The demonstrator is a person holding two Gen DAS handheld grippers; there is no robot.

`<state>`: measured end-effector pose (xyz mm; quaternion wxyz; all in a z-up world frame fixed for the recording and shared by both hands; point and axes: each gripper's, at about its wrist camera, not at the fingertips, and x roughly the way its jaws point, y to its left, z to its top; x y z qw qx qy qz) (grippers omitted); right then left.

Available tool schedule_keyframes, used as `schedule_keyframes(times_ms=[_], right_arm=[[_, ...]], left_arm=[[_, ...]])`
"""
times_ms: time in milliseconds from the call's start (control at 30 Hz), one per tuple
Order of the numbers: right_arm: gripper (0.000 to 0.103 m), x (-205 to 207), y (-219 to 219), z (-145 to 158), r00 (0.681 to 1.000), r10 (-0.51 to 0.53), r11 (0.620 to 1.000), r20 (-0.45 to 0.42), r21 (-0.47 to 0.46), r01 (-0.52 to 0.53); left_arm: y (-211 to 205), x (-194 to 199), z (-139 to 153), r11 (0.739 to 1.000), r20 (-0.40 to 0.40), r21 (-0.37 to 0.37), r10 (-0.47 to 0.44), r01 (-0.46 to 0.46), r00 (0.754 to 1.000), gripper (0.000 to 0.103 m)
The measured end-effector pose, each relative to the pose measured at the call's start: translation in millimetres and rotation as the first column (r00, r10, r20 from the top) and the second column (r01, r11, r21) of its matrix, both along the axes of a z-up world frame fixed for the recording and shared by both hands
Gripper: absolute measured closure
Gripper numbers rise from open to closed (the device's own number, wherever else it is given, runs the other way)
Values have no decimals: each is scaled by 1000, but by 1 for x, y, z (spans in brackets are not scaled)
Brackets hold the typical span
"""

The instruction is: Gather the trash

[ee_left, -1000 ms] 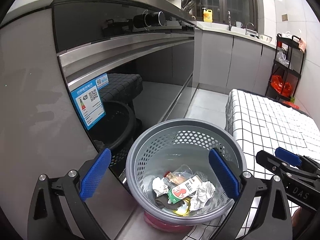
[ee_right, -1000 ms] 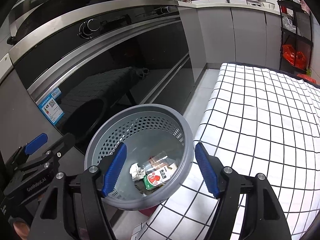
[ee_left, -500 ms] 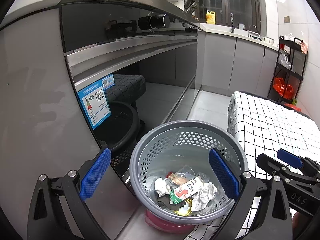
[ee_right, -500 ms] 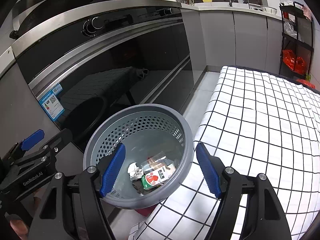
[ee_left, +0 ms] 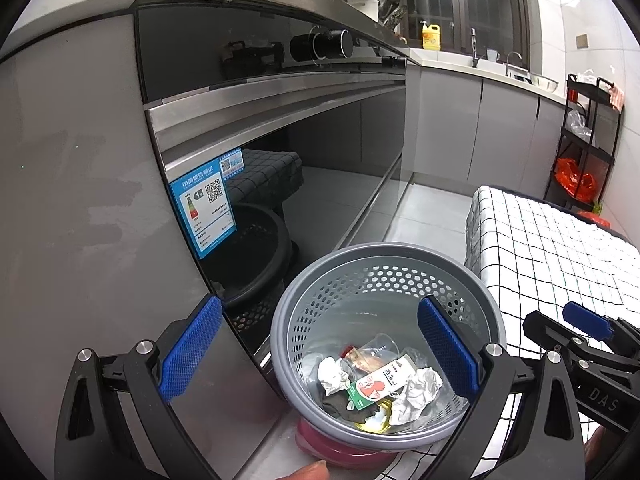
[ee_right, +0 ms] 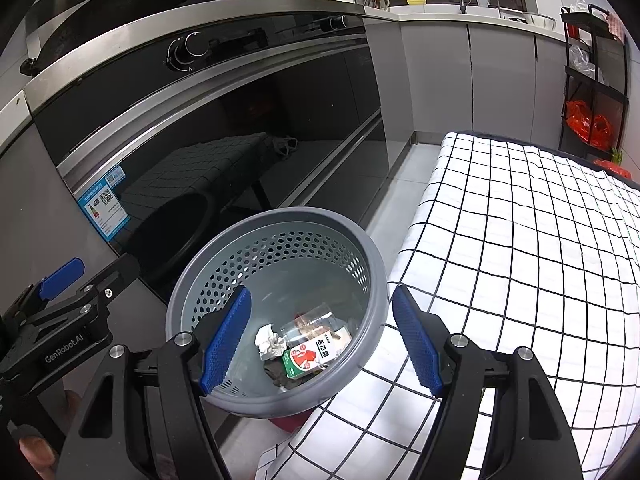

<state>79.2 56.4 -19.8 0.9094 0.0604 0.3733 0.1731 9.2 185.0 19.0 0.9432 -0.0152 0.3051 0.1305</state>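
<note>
Right wrist view: grey bin [ee_right: 280, 240] upright, mouth up, carton [ee_right: 310, 356] flat inside

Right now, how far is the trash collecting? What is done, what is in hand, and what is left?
Done: the gray basket already holds crumpled paper, a small carton and a clear plastic cup. In hand: nothing; the left gripper and right gripper are both open and empty above it. Left: the checkered cloth shows no more trash in these views, so little seems to remain.
</note>
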Motion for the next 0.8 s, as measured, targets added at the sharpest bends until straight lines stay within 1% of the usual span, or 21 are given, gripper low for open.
schedule_keyframes(times_ms=[800], right_arm=[[33, -3, 1, 1, 1000, 12, 1000, 10, 2, -12]], left_arm=[[-1, -1, 0, 1000, 4, 14, -10, 10, 1000, 6]])
